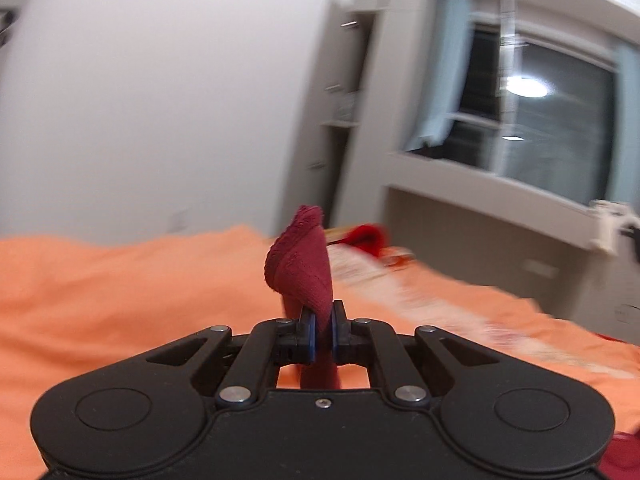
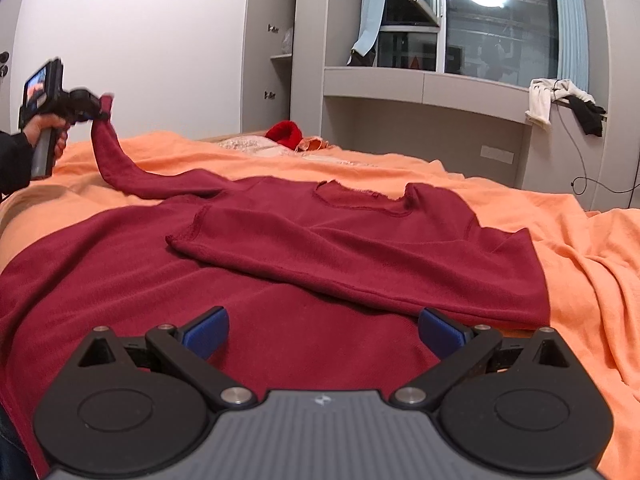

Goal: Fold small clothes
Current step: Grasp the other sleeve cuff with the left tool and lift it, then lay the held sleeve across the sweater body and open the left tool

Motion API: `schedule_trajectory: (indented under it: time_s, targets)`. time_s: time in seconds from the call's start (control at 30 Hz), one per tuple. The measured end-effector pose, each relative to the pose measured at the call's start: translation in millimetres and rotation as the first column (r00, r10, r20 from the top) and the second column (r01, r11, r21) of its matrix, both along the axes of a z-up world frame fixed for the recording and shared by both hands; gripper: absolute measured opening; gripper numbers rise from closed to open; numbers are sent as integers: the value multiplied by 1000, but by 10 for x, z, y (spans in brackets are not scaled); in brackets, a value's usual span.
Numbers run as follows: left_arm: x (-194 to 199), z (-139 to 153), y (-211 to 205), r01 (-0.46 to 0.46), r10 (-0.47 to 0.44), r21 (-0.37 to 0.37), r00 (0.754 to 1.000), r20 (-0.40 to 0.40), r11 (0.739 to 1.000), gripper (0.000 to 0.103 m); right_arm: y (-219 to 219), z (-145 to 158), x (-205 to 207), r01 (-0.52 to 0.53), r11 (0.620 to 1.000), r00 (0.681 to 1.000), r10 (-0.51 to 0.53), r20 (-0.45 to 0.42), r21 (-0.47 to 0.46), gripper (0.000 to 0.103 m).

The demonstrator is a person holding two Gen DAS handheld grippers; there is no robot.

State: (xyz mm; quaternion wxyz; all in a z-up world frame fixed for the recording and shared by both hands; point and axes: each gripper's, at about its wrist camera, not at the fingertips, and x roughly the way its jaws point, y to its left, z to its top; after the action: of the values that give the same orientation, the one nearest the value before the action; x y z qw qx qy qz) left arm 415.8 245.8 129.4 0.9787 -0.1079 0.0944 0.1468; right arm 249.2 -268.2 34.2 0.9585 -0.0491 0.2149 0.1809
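Note:
A dark red long-sleeved top (image 2: 280, 248) lies spread on an orange bedsheet (image 2: 580, 248), its right sleeve folded across the chest. My left gripper (image 1: 323, 332) is shut on the cuff of the left sleeve (image 1: 300, 256) and holds it lifted above the bed. It shows at the far left of the right wrist view (image 2: 100, 114), with the sleeve (image 2: 116, 160) hanging down to the bed. My right gripper (image 2: 323, 330) is open and empty, just above the top's lower body.
A bright red knitted item (image 2: 284, 133) and pale cloth lie at the far side of the bed. A grey shelf unit (image 2: 276, 60) and a window (image 2: 500, 20) stand behind. Clothes (image 2: 560, 100) hang on the ledge at right.

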Motion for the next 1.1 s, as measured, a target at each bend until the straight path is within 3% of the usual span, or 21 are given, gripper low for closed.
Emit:
schedule_trajectory:
  time_s: [0.2, 0.4, 0.53, 0.63, 0.8, 0.93, 1.03, 1.1]
  targets:
    - [-259, 398, -906, 215, -222, 104, 973, 60, 971, 7, -91, 71, -101, 35, 999, 998, -36, 46, 22, 103]
    - [-442, 480, -1977, 450, -467, 181, 882, 66, 875, 7, -231, 158, -170, 96, 994, 991, -100, 84, 42, 103]
    - [-600, 226, -2621, 569, -582, 201, 813, 9, 797, 7, -396, 235, -195, 166, 983, 980, -174, 102, 76, 103]
    - [-720, -30, -2999, 656, -663, 210, 747, -45, 725, 7, -563, 272, -216, 204, 971, 969, -218, 114, 121, 103]
    - [-960, -609, -3296, 759, -752, 214, 646, -129, 615, 8, -797, 308, -268, 253, 954, 954, -273, 125, 159, 103]
    - [-1024, -991, -3408, 829, -794, 172, 558, -242, 531, 15, -862, 323, -275, 265, 948, 950, -288, 120, 178, 103]
    - [-1063, -1171, -3378, 857, -806, 165, 516, -290, 489, 18, -839, 321, -275, 267, 948, 950, -289, 121, 172, 103]
    - [-1134, -1238, -3358, 865, -810, 159, 502, -303, 476, 22, -807, 316, -262, 263, 950, 951, -285, 119, 171, 103]
